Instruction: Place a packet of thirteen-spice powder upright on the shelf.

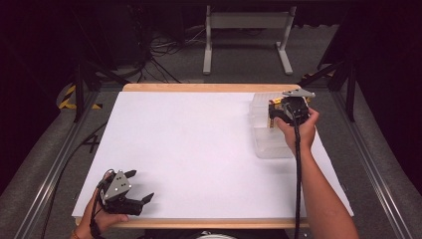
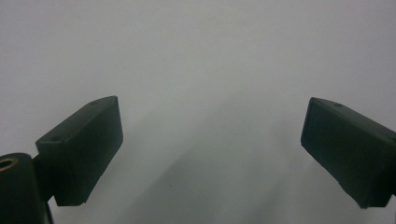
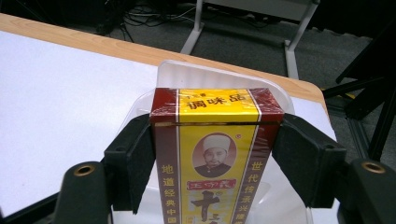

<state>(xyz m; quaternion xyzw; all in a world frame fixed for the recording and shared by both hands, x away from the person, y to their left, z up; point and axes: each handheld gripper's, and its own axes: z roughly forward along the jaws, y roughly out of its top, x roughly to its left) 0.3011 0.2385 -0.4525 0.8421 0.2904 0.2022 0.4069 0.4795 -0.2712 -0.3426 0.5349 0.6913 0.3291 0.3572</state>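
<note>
A white-covered table [image 1: 199, 149] is seen from above, with a person's forearms reaching in from the near edge. At the near left corner, the left gripper [image 1: 139, 186] rests low over the bare white surface, its two black jaws spread wide apart with nothing between them; the left gripper view shows the same wide gap over plain white. Moving right, the middle of the table lies bare. At the far right, near the wooden back edge, stands a clear plastic container [image 1: 263, 134]. Above it, the right gripper [image 3: 212, 149] is closed firmly on a small carton [image 3: 215, 154], red-brown and yellow with printed characters and a portrait label, one jaw pad pressed flat against each narrow side. The carton hangs over the container's open top. It looks like light, stiff cardboard under a glossy, probably slippery film wrap, so a grip across the narrow sides, as here, seems safest; squeezing hard could dent it.
</note>
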